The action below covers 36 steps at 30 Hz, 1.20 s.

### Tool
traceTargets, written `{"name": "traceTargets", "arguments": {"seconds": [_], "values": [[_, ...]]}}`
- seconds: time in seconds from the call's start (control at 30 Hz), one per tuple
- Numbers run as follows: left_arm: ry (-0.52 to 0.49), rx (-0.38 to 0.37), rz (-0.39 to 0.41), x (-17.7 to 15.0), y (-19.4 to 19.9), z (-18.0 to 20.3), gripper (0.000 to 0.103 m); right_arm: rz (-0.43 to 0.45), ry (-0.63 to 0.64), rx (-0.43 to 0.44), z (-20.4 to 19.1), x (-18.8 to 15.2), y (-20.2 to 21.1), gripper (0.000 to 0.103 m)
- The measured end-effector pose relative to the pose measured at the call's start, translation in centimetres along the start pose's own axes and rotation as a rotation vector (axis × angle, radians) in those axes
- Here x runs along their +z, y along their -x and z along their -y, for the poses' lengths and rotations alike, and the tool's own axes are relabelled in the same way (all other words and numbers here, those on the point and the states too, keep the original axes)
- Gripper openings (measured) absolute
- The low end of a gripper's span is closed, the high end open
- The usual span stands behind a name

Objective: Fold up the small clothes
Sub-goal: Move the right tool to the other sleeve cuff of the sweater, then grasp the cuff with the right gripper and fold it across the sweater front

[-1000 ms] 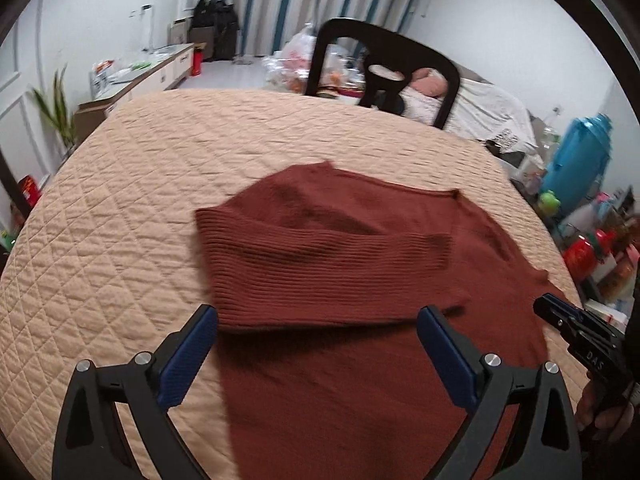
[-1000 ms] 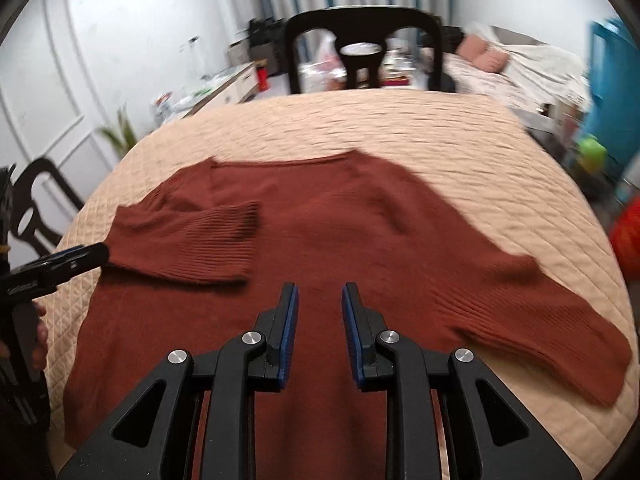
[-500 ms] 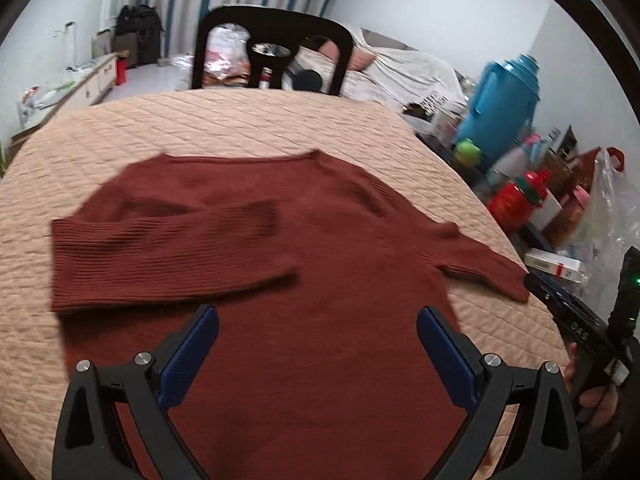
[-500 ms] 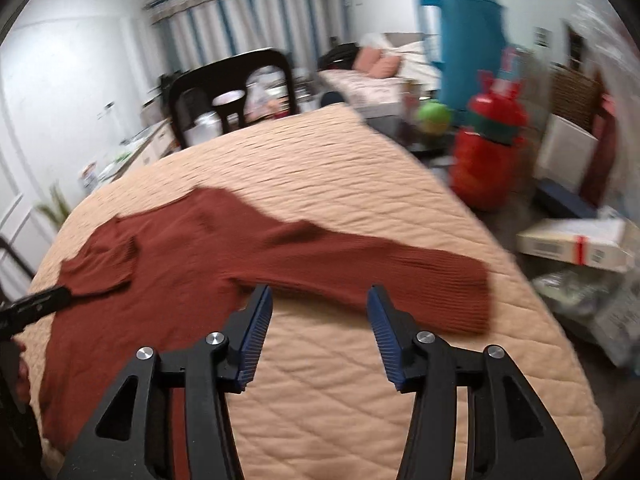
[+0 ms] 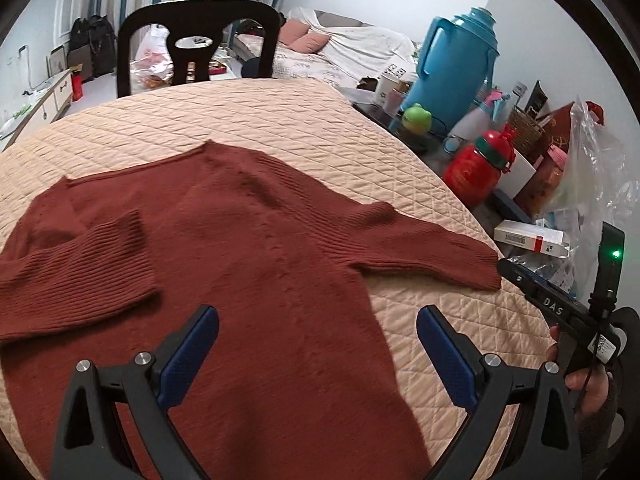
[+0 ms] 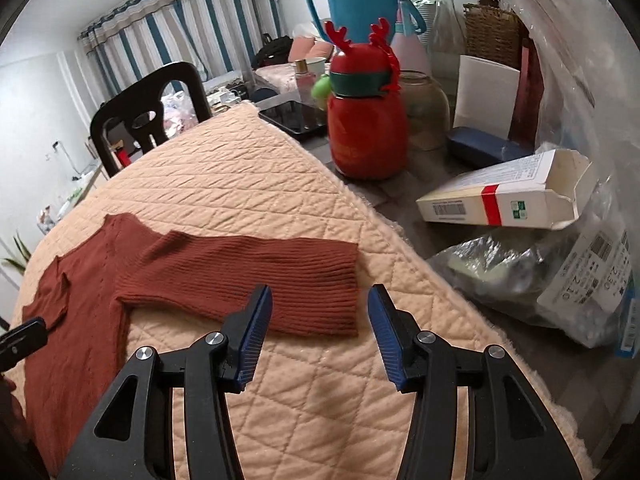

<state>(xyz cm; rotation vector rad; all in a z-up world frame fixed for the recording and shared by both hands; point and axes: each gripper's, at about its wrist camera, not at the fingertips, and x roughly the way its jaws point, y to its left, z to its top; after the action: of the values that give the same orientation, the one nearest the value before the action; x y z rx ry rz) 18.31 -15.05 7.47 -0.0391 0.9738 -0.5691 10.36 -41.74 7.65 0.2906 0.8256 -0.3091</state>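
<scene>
A rust-red knitted sweater [image 5: 256,264] lies flat on the quilted beige tabletop [image 5: 280,120]. Its left sleeve [image 5: 80,272] is folded in over the body. Its right sleeve [image 6: 256,272] stretches out toward the table's right edge. My left gripper [image 5: 318,344] is open and empty, hovering over the sweater's lower body. My right gripper [image 6: 320,320] is open and empty, just short of the right sleeve's cuff [image 6: 340,292], its jaws standing either side of it. The right gripper's tip also shows in the left wrist view [image 5: 520,276], beside the cuff.
A black chair [image 5: 196,40] stands at the far side. To the right of the quilt stand a red reindeer bottle [image 6: 366,120], a blue thermos jug [image 5: 456,60], a white carton [image 6: 508,196], plastic bags [image 6: 560,272] and a basket.
My right gripper has swung right to the outstretched sleeve's cuff and opened wider. My left gripper has turned right over the sweater's body, still open.
</scene>
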Motion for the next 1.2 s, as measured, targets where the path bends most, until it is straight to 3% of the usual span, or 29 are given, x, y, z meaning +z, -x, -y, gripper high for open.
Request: {"name": "traceTargets", "arguments": {"seconds": [0.3,0.57,0.63,0.73,0.83,1.2], "values": [[-0.003,-0.037,-0.051,0.4,-2.7,1.4,0.1,-0.055,0.036,-0.043,-0.1,0.1,-2.0,0.051],[0.015,-0.046,-0.062,0.8,-3.3,0.6,0.1,-0.085,0.032,-0.007,-0.2,-0.1,-3.0,0.05],[0.02,-0.05,-0.063,1.0,-3.3,0.4,0.1,-0.085,0.023,-0.01,0.0,0.0,-3.0,0.04],[0.029,-0.054,-0.065,1.2,-3.3,0.0,0.1,-0.085,0.011,0.006,0.2,0.2,-3.0,0.033],[0.033,-0.058,-0.064,1.3,-3.2,-0.1,0.1,-0.083,-0.006,0.051,0.4,0.4,-2.9,0.013],[0.067,-0.073,-0.052,1.6,-2.6,-1.7,0.101,0.027,0.014,0.281,-3.1,1.6,-0.2,0.009]]}}
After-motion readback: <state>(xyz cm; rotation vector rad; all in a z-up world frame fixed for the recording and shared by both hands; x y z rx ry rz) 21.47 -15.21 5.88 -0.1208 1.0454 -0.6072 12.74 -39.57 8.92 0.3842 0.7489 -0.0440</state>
